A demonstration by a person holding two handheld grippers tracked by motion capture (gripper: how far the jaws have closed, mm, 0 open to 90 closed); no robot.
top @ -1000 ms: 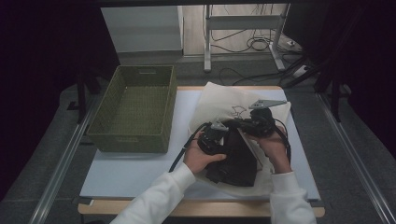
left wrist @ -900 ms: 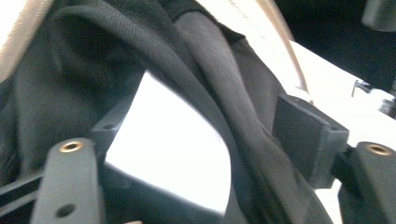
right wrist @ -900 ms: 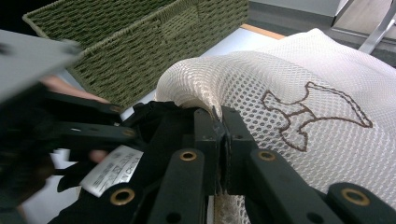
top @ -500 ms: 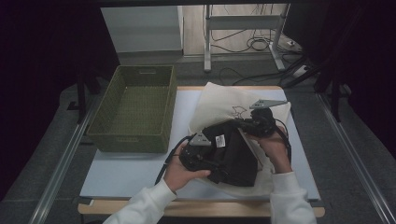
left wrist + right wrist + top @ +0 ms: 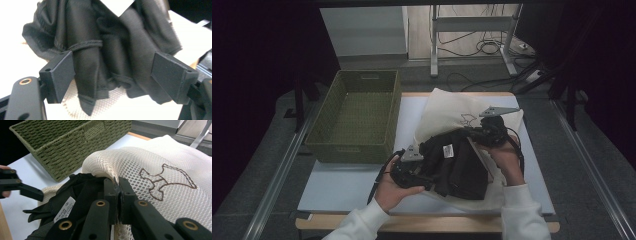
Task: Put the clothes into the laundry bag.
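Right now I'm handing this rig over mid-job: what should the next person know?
Right gripper: shut on the cream mesh laundry bag's rim, holding it open.
Left gripper: open, its jaws either side of the bunched black fabric garment.
The garment lies partly inside the bag's mouth on the white table; the green woven basket is empty.
Left to do, probably: grip the garment and push it fully in.

Lab/test rig: white table (image 5: 347, 185) framed by dark curtains (image 5: 257, 75), metal rails (image 5: 282, 170) alongside, loose cables (image 5: 482, 47) on floor beyond far edge.
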